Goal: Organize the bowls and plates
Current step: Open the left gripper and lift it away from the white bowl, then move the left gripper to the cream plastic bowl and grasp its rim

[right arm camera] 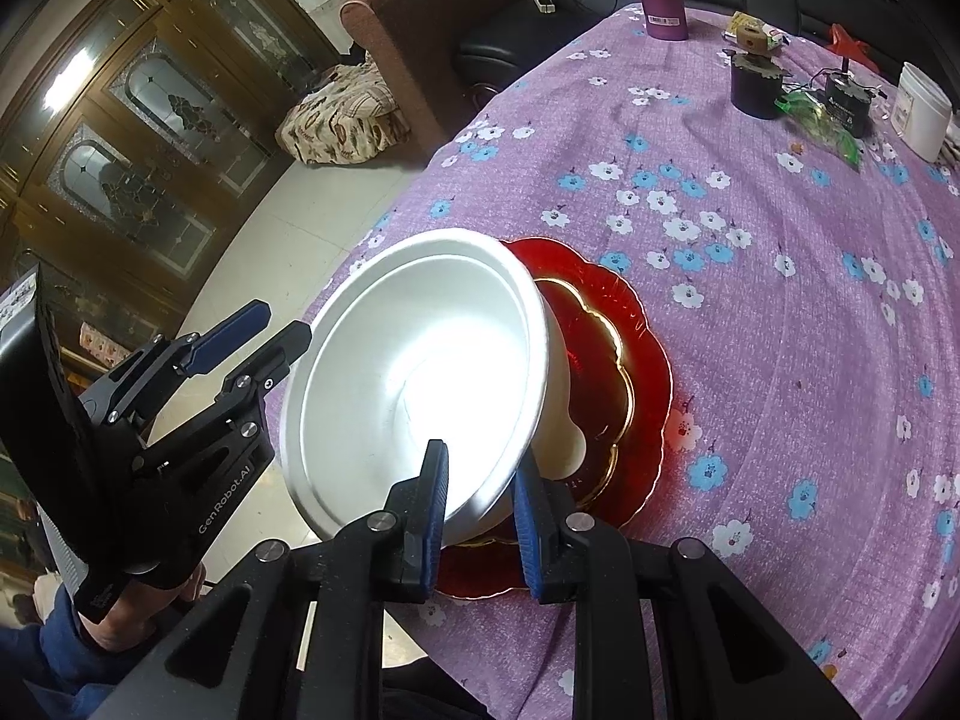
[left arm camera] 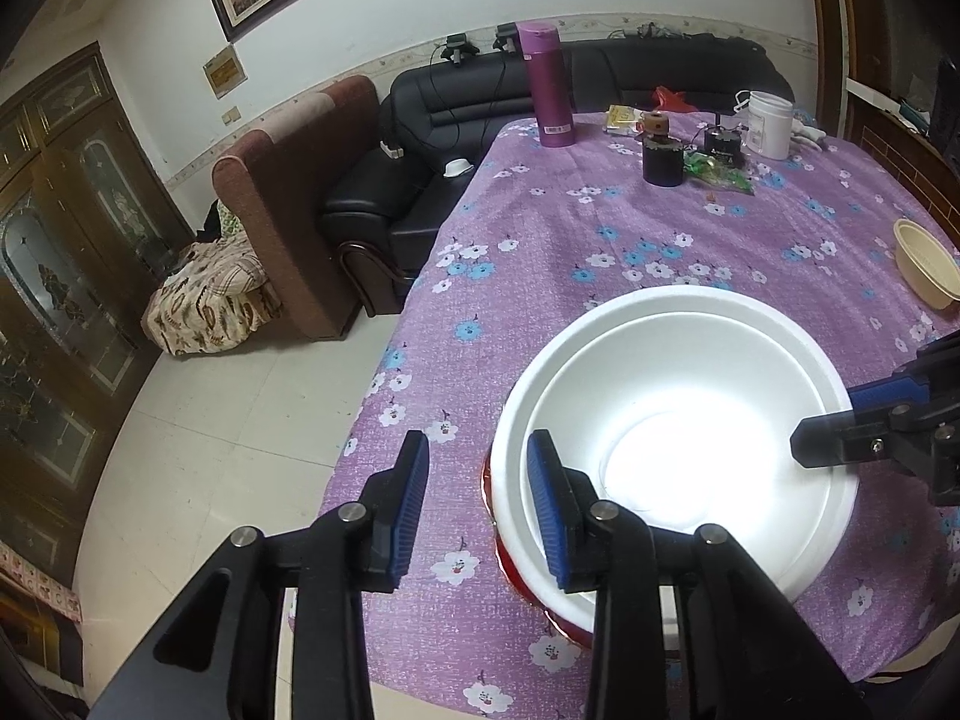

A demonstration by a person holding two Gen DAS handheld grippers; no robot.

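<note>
A white bowl (left arm camera: 690, 372) rests tilted on a red plate with a gold band (right arm camera: 630, 360) near the table's front left edge. My right gripper (right arm camera: 480, 456) is shut on the bowl's near rim, one pad inside and one outside; in the left wrist view it (left arm camera: 828, 420) reaches in from the right. My left gripper (left arm camera: 477, 450) is open and straddles the opposite rim, with a gap showing between its pads and the rim. The right wrist view shows it (right arm camera: 285, 319) at the bowl's left side, held by a hand. A cream bowl (left arm camera: 924, 270) sits at the far right.
A purple flask (left arm camera: 549, 84), a black jar (left arm camera: 663, 162), a white tub (left arm camera: 768, 120) and small clutter stand at the far end of the flowered purple tablecloth (left arm camera: 600, 228). The table edge (left arm camera: 384, 372) drops to a tiled floor on the left, with sofas beyond.
</note>
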